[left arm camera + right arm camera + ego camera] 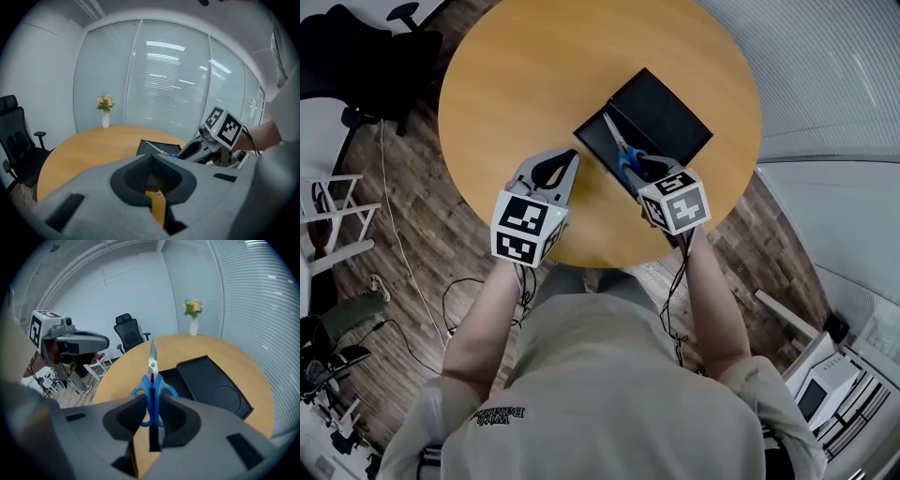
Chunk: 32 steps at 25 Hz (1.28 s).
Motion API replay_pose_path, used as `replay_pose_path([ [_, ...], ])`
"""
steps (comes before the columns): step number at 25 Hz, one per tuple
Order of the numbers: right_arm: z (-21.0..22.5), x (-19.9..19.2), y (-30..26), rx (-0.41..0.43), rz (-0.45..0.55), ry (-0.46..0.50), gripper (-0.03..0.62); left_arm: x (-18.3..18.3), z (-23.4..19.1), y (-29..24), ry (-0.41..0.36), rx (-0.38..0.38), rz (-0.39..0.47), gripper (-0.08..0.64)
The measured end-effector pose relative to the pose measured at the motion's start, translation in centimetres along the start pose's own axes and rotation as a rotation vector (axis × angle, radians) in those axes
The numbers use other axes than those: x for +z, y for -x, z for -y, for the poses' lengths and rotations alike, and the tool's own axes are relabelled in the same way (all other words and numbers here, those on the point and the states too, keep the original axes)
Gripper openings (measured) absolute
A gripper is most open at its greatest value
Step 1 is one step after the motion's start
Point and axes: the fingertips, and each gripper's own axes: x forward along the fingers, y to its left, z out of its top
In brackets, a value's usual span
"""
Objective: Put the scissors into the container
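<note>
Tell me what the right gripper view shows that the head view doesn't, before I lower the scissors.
Only the right gripper view: the right gripper seen from behind, shut on the blue handles of the scissors with the blades pointing forward, and a vase of flowers at the table's far edge.
Only the head view: the person's shirt and the right gripper's own marker cube.
Both: the round table, the black container, the scissors and the left gripper.
</note>
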Motion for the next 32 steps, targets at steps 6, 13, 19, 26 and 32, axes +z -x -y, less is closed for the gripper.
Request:
replay_pose_path([
  [6,0.6,-2.1,-3.6,0.003,-0.072,-0.031,0.097,-2.1,-0.6,-1.1,0.062,-0.030,-0.032,0.021],
  [13,2.1,-4.9,-7.3,-0.044,-0.229,0.019,0.097,-4.0,-1.5,-2.4,0.079,-0.044,-0.070,0.021],
  [19,3.5,-6.8,-8.6,-0.093,-0.352,0.070,0.097,-5.4,-2.0,-3.0,0.091,-0.038,-0.094,0.021],
  [26,3.6,-6.3,-10.8,-0.095,-0.383,0.209,0.097,-7.1,-2.0,-3.6,0.107,-0.040,-0.124,0.021],
  [32,3.4,-7.1,-11.2,-0.098,-0.406,0.199,0.097,-7.8,-1.9,-3.7,0.109,-0.040,-0.141,0.021],
])
